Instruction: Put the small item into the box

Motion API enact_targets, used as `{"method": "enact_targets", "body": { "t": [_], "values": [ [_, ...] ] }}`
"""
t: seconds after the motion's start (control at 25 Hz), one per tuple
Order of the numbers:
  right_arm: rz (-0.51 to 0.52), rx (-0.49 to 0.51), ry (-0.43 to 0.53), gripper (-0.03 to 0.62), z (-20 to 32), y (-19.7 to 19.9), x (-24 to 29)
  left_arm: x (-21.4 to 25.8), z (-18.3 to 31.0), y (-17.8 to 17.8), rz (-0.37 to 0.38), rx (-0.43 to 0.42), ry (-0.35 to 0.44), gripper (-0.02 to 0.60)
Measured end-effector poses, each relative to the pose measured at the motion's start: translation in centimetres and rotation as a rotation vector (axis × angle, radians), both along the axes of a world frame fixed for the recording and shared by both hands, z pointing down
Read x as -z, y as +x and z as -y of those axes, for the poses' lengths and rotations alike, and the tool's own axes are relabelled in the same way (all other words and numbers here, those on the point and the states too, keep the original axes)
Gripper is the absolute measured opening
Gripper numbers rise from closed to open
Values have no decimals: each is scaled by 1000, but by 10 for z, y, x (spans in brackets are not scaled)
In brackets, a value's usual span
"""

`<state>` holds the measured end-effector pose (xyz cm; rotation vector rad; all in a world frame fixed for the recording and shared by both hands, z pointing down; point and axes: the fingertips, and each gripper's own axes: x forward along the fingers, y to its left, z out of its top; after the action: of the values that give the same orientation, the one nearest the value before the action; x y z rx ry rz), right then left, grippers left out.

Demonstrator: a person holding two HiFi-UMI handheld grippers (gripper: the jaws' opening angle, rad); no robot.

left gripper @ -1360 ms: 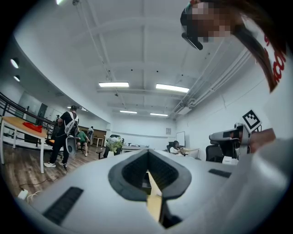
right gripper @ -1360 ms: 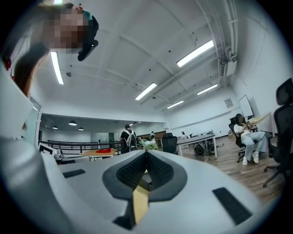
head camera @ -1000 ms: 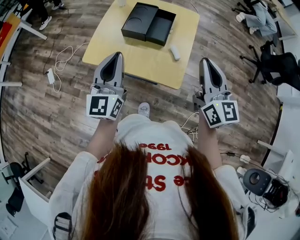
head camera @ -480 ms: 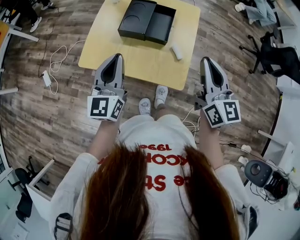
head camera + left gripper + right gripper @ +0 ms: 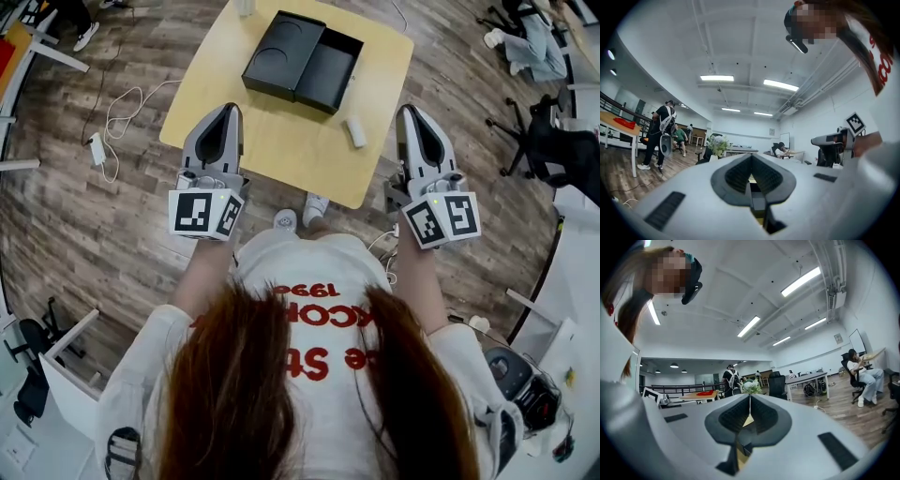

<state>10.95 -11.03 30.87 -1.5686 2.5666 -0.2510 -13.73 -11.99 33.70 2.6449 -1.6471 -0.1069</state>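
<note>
Box (image 5: 302,63) matte black, rect; white oblong item (image 5: 354,131) beside, yellow tbl (image 5: 272,141); L tongs (image 5: 228,108), R tongs (image 5: 410,110) closed, empty

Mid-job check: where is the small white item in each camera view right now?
Head view: the small white item lies on the yellow table, just off the black box's near right corner.
Left gripper view: not in it.
Right gripper view: not in it.
Shared landmark: the flower bunch, near the centre of both gripper views.

Head cam: above the person, steeply down, table (image 5: 281,141) ahead. Left gripper (image 5: 228,109), right gripper (image 5: 410,111) cams: level, by table's near edge, both catch plant (image 5: 717,144).
</note>
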Motion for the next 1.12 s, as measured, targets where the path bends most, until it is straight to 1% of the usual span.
{"method": "enact_targets", "body": {
  "t": [0.32,0.44,0.56,0.76,0.88,0.92,1.0,1.12],
  "values": [
    [16,67,24,6,53,27,4,8,46,25,12,66,27,6],
    [25,105,5,8,69,31,-4,9,56,30,24,100,28,6],
    [22,119,-27,8,81,28,-15,6,67,30,24,108,23,6],
    [17,124,-148,9,83,17,-53,-16,79,29,33,108,-47,6],
    [-15,100,-240,11,83,16,-87,-29,86,36,17,68,-79,6],
    [-32,94,-275,20,83,15,-102,-35,88,40,19,50,-91,6],
    [-85,84,-349,63,79,13,-139,-46,88,46,22,20,-121,6],
    [-197,76,-476,70,65,5,-206,-63,84,50,28,-9,-170,6]
  ]
}}
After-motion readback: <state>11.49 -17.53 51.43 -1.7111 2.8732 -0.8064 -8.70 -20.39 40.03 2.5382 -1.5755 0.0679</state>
